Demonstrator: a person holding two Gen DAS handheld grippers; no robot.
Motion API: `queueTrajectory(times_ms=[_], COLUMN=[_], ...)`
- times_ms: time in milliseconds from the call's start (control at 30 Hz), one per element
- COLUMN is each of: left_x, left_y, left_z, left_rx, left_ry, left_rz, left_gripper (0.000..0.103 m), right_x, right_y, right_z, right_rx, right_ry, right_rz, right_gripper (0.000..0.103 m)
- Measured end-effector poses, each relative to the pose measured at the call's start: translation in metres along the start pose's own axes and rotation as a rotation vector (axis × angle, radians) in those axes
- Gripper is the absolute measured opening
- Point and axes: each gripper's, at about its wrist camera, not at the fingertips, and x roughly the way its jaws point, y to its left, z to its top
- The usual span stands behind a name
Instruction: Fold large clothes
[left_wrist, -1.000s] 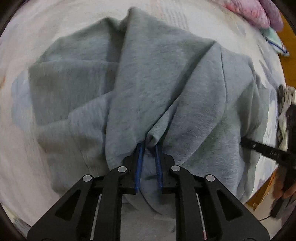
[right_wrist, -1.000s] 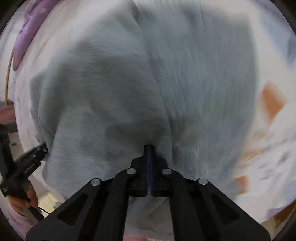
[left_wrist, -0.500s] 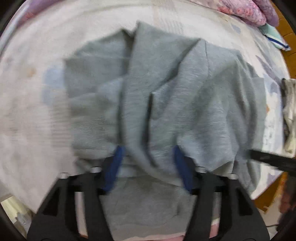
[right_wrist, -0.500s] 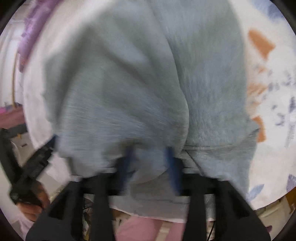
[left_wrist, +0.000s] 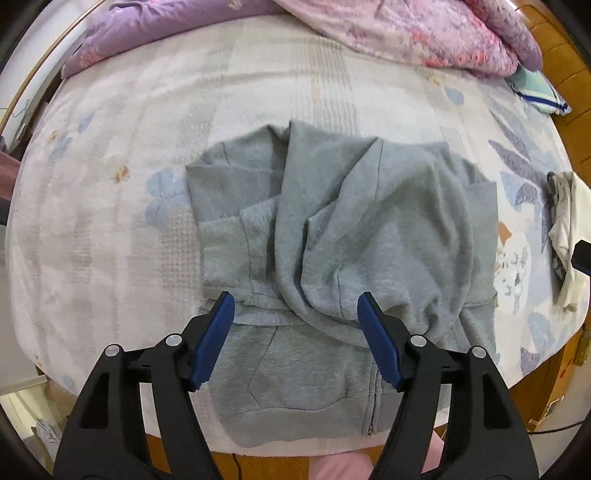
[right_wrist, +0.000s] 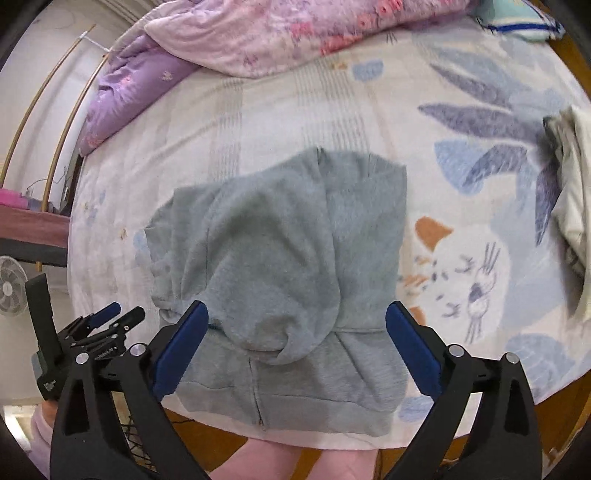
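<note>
My bed (left_wrist: 110, 206) fills nearly everything below me, its pale sheet printed with leaves and a rabbit. On it, near the edge closest to me, lies the grey zip hoodie (left_wrist: 369, 229), folded over itself in a loose heap, zipper toward me. A pink and purple quilt (left_wrist: 406, 33) is bunched along the far side, well apart from it. A small heap of pale clothes (left_wrist: 569, 229) sits off to the right. My left tongs (left_wrist: 295, 314) and my right tongs (right_wrist: 295, 317) have both just spread their blue jaws wide, hanging empty above the hoodie
</note>
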Motion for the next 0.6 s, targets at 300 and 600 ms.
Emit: queueTrajectory(times_ms=[300,600], left_x=[-0.008,0.016], left_y=[0.028,0.061], left_z=[0.027,0.078], left_rx=[-0.046,-0.055], left_ry=[-0.046,-0.045], left_rz=[0.070,0.079], left_gripper=[0.070,0.070], right_x=[-0.010,0.008], right_y=[-0.020,-0.048], right_z=[0.029,0.060], right_rx=[0.003,0.069], right_ry=[-0.028,0.009], right_rz=[-0.068,-0.094], right_gripper=[0.095,0.095])
